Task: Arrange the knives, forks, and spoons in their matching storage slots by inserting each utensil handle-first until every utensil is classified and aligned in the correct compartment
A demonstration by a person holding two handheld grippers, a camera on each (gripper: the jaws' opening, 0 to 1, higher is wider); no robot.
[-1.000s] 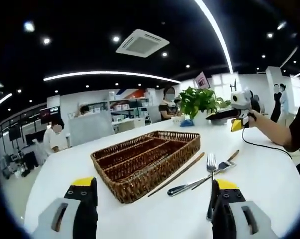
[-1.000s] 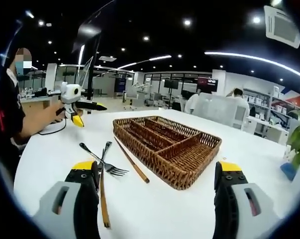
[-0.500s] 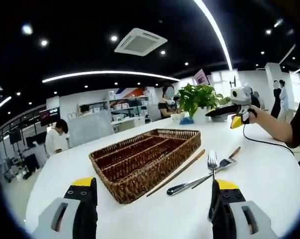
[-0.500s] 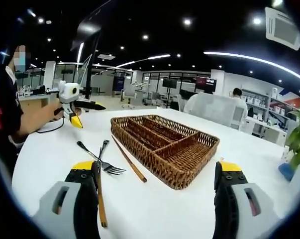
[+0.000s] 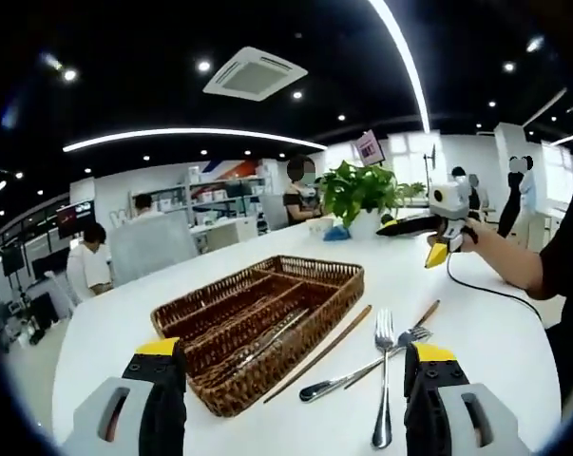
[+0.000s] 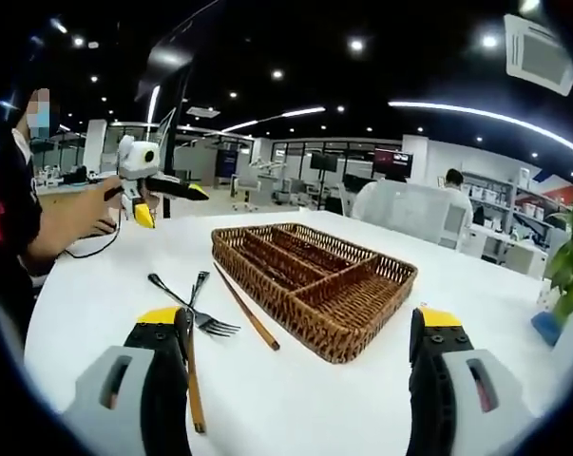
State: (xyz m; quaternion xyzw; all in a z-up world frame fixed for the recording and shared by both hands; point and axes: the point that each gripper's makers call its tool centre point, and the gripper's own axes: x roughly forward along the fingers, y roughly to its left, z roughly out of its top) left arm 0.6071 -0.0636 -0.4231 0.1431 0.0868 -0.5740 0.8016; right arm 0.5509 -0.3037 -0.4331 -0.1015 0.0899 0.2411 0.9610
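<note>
Cutlery (image 5: 381, 366) is lying loose beside the basket (image 5: 259, 318) — sorting barely begun; both grippers (image 5: 291, 380) (image 6: 305, 380) gaping wide, holding nothing.

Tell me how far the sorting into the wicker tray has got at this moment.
Barely begun. The wicker tray looks empty in the right gripper view; a glint in one slot in the left gripper view may be cutlery, but I cannot tell. Nothing is in hand: the left gripper and right gripper are both open. Left to sort: the fork, spoon and the wooden-handled pieces on the white table.
</note>
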